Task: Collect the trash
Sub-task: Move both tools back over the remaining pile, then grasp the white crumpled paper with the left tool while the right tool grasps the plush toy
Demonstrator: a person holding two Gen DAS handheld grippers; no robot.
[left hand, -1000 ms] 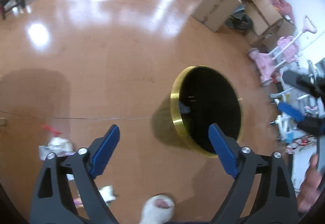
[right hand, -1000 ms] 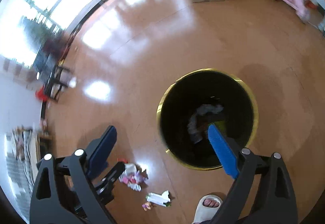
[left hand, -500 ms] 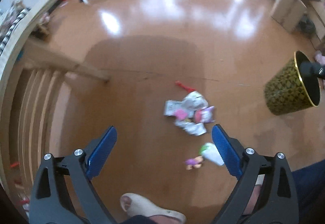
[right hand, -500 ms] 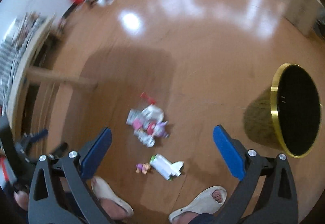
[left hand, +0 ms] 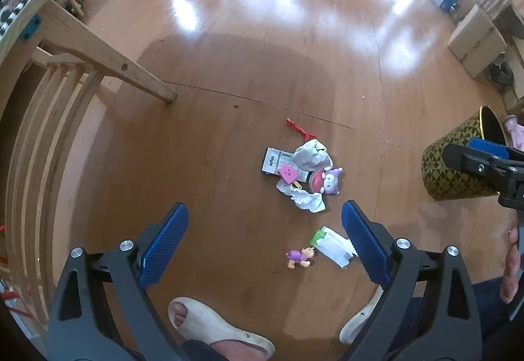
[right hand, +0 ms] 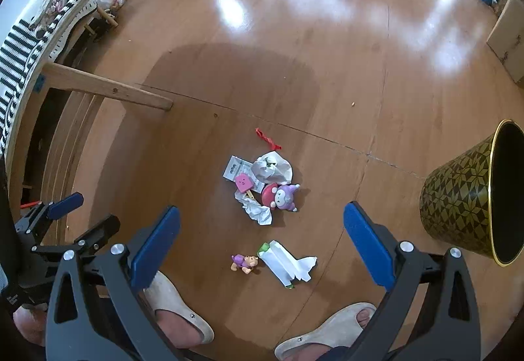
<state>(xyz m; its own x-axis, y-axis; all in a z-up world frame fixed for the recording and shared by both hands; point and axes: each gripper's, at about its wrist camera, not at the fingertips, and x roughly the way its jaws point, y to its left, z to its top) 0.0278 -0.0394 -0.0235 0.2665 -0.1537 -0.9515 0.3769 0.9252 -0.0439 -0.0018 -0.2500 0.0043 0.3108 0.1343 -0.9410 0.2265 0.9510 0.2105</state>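
both claws hang above the glossy brown wooden floor (right hand: 327, 73), nothing gripped: left claw (left hand: 263, 241) spread wide and empty, right claw (right hand: 262, 244) likewise released. trash sits in a loose cluster straight ahead: crumpled white paper ball (right hand: 272, 167), printed white leaflet (right hand: 236, 168), pink square popsicle toy (right hand: 243, 182), round red-and-purple plush figure (right hand: 281, 196), twisted white tissue scrap (right hand: 257, 212), thin red plastic strip (right hand: 267, 137) just beyond the pile. nearer the person's pale slippers (right hand: 178, 315): flattened white-and-green paper carton (right hand: 286, 261) and a small purple-and-orange toy figurine (right hand: 244, 262) just beside it. black bin with gold star pattern and gold rim (right hand: 458, 194) stands well apart to the right, upright, mouth unobstructed. likely step: pick the next piece. the carton looks like the easiest target, nearest and isolated from the pile. suggestion: drop a claw straight down, align the pads across the carton's narrow width, close near its middle so it doesn't fold or slip. flat paper on a slick floor may skid; pinch a raised edge. keep clear of the figurine so it isn't dragged along.
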